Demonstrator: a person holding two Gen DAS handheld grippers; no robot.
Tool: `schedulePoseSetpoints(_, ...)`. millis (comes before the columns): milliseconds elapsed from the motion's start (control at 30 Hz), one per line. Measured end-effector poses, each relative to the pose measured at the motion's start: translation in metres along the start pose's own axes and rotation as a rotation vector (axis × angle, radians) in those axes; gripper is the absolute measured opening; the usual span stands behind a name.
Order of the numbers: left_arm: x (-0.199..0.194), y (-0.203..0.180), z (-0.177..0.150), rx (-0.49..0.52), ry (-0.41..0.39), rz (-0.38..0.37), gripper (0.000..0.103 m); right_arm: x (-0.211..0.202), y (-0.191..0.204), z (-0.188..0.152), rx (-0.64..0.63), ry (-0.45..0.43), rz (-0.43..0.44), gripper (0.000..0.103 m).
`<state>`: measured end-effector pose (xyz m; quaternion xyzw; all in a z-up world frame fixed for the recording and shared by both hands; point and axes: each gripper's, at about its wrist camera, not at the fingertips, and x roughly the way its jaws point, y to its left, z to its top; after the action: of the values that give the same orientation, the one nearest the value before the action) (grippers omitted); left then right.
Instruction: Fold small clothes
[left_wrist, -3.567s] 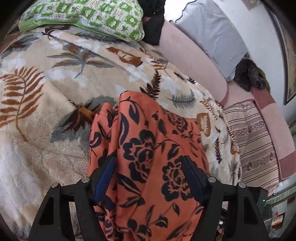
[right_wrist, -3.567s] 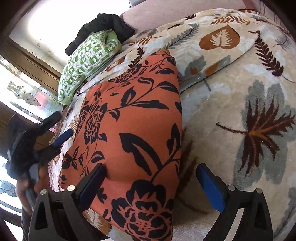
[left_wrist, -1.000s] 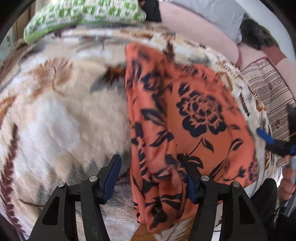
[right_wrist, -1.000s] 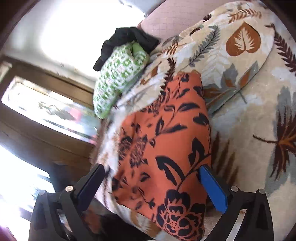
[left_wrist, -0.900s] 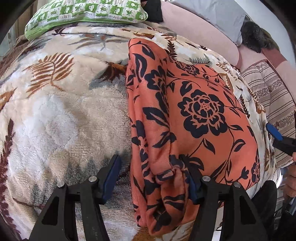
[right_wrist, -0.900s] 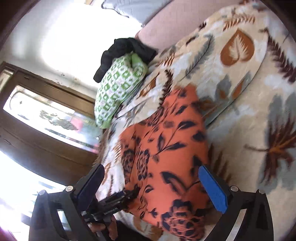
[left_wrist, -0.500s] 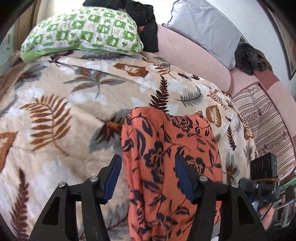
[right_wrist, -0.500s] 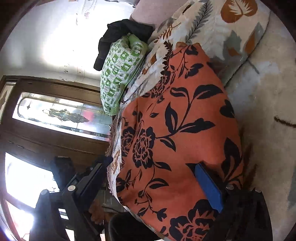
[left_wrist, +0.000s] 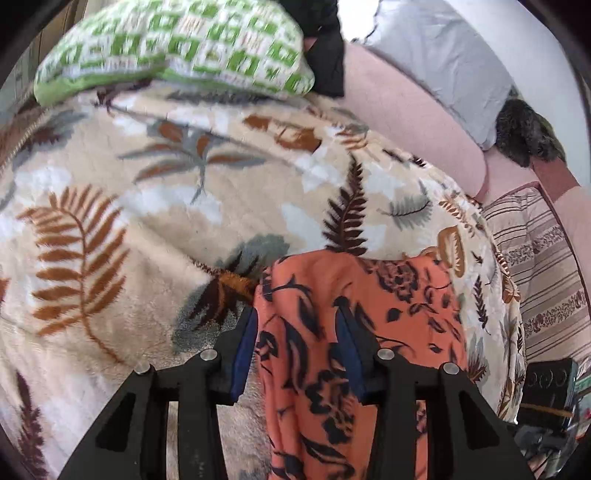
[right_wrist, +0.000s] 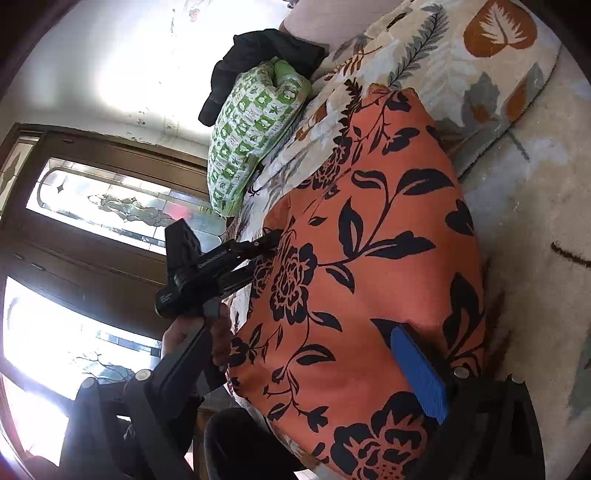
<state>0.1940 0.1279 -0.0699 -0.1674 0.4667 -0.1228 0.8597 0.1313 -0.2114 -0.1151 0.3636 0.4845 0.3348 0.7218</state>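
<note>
Orange garment (left_wrist: 369, 332) lies partly folded on our blanket (left_wrist: 129, 221); left gripper (left_wrist: 295, 343) pinches its near-left edge, right gripper's (right_wrist: 295, 369) grip unclear; further folds remain.

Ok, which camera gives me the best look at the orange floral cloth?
The right wrist view: the orange floral cloth fills the frame, sharp, spread over the leaf-print blanket. The left wrist view shows only a narrower, slightly blurred strip of it between the left gripper's fingers.

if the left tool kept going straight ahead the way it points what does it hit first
Probably the orange floral garment itself: the left tool already has its near edge between its fingers. Beyond that lies the leaf-print blanket, then the green checked pillow.
</note>
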Motion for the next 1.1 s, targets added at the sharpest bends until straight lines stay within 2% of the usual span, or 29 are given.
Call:
schedulePoseSetpoints(67, -0.032, -0.020, -0.012, 0.084, -0.046, -0.038, 0.048, -0.018, 0.007, 0.003, -0.018, -0.037, 0.033, 0.099)
schedulePoseSetpoints(133, -0.051, -0.041, -0.031, 0.141, -0.076, -0.063, 0.066, -0.040, 0.005, 0.009, -0.025, -0.104, 0.020, 0.100)
schedulePoseSetpoints(200, -0.047, -0.058, -0.049, 0.187, -0.053, -0.053, 0.066, -0.051, -0.014, 0.021, 0.035, -0.150, -0.021, 0.101)
schedulePoseSetpoints(233, -0.036, -0.064, -0.058, 0.209, -0.027, -0.014, 0.066, -0.050, -0.028, 0.029, 0.085, -0.146, -0.017, 0.102)
schedulePoseSetpoints(267, -0.020, -0.064, -0.067, 0.228, 0.008, 0.063, 0.066, -0.042, -0.044, 0.037, 0.138, -0.118, 0.005, 0.102)
schedulePoseSetpoints(300, 0.000, -0.059, -0.076, 0.231, 0.059, 0.150, 0.066, -0.031, -0.059, 0.044, 0.191, -0.077, 0.020, 0.102)
schedulePoseSetpoints(333, 0.016, -0.054, -0.084, 0.232, 0.083, 0.199, 0.069, -0.018, -0.069, 0.049, 0.223, -0.028, 0.037, 0.102)
schedulePoseSetpoints(367, 0.019, -0.051, -0.088, 0.235, 0.049, 0.217, 0.073, -0.003, -0.075, 0.053, 0.238, 0.026, 0.049, 0.102)
schedulePoseSetpoints(400, 0.018, -0.046, -0.088, 0.200, 0.053, 0.210, 0.077, 0.004, -0.072, 0.057, 0.223, 0.045, 0.027, 0.102)
schedulePoseSetpoints(433, 0.017, -0.041, -0.087, 0.151, 0.064, 0.191, 0.077, 0.007, -0.065, 0.061, 0.200, 0.052, 0.031, 0.099)
schedulePoseSetpoints(467, 0.017, -0.036, -0.086, 0.126, 0.069, 0.178, 0.077, 0.007, -0.056, 0.064, 0.169, 0.048, 0.031, 0.088)
schedulePoseSetpoints(500, 0.018, -0.033, -0.086, 0.118, 0.070, 0.171, 0.077, 0.005, -0.043, 0.065, 0.116, 0.027, -0.029, 0.077)
schedulePoseSetpoints(567, 0.019, -0.030, -0.089, 0.099, 0.069, 0.148, 0.078, 0.010, -0.036, 0.064, 0.055, 0.024, -0.127, 0.041)
schedulePoseSetpoints(600, 0.020, -0.030, -0.089, 0.096, 0.070, 0.144, 0.079, 0.017, -0.046, 0.062, 0.071, 0.041, -0.206, 0.038)
schedulePoseSetpoints(633, 0.020, -0.030, -0.089, 0.103, 0.067, 0.150, 0.079, 0.025, -0.061, 0.058, 0.093, 0.066, -0.262, 0.038)
schedulePoseSetpoints(667, 0.021, -0.029, -0.089, 0.106, 0.061, 0.151, 0.080, 0.025, -0.068, 0.056, 0.107, 0.053, -0.237, 0.039)
schedulePoseSetpoints(833, 0.021, -0.025, -0.090, 0.095, 0.047, 0.133, 0.080, 0.014, -0.030, 0.052, -0.014, 0.024, -0.322, 0.040)
schedulePoseSetpoints(900, 0.019, -0.024, -0.091, 0.096, 0.044, 0.129, 0.080, 0.009, -0.018, 0.055, -0.059, 0.013, -0.366, 0.051)
schedulePoseSetpoints(933, 0.019, -0.024, -0.091, 0.097, 0.042, 0.130, 0.080, 0.009, -0.014, 0.058, -0.072, 0.017, -0.373, 0.077)
schedulePoseSetpoints(967, 0.018, -0.024, -0.092, 0.096, 0.041, 0.128, 0.080, 0.008, -0.010, 0.062, -0.080, 0.005, -0.386, 0.089)
schedulePoseSetpoints(1100, 0.017, -0.024, -0.092, 0.092, 0.039, 0.126, 0.080, 0.016, -0.005, 0.086, -0.064, -0.046, -0.407, 0.089)
